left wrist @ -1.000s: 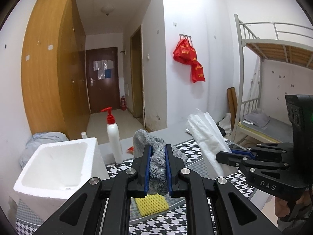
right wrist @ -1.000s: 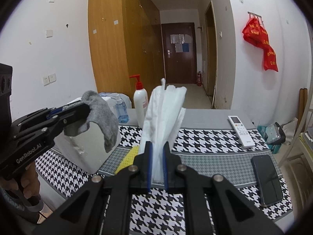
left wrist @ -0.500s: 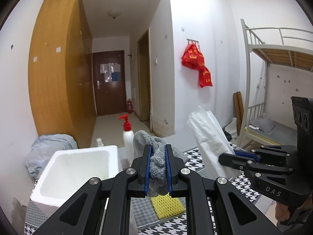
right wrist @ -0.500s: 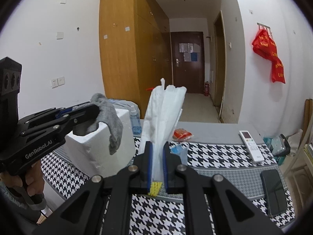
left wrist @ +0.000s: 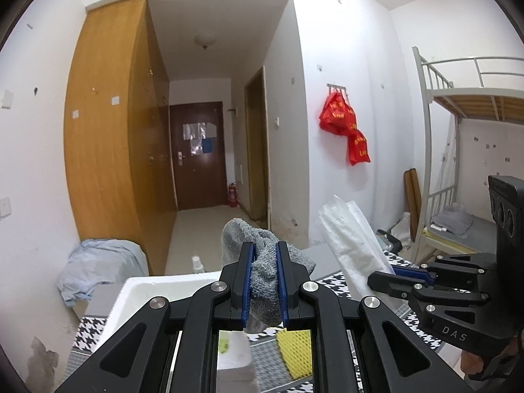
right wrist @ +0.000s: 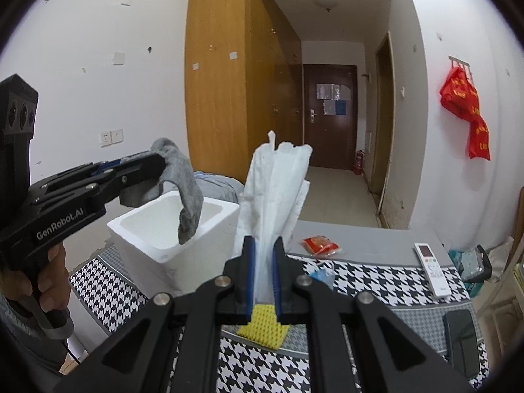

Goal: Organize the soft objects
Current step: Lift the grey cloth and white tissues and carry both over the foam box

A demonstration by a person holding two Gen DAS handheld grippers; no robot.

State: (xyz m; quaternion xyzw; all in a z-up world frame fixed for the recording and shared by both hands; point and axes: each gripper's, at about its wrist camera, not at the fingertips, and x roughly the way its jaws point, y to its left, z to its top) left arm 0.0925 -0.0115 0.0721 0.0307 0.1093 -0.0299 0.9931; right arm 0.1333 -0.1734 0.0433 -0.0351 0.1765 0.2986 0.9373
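Above table (right wrist: 376,281), sock (left wrist: 263,281) between left hand-held gripper (left wrist: 263,286)

Both wrist views face hallway door (left wrist: 199,155), close over table (right wrist: 376,276); share foam box (right wrist: 163,229).

A: How is the light?

B: Even and bright, soft on the white walls. The ceiling lamp (left wrist: 203,39) looks unlit, and the corridor below it is dimmer.

A: Any distortion?

B: Strong fisheye: the wardrobe (right wrist: 229,85) left of the lamp bows, and black corners ring both views.

A: Focus?

B: Sharp, with faint shadows and no glare.
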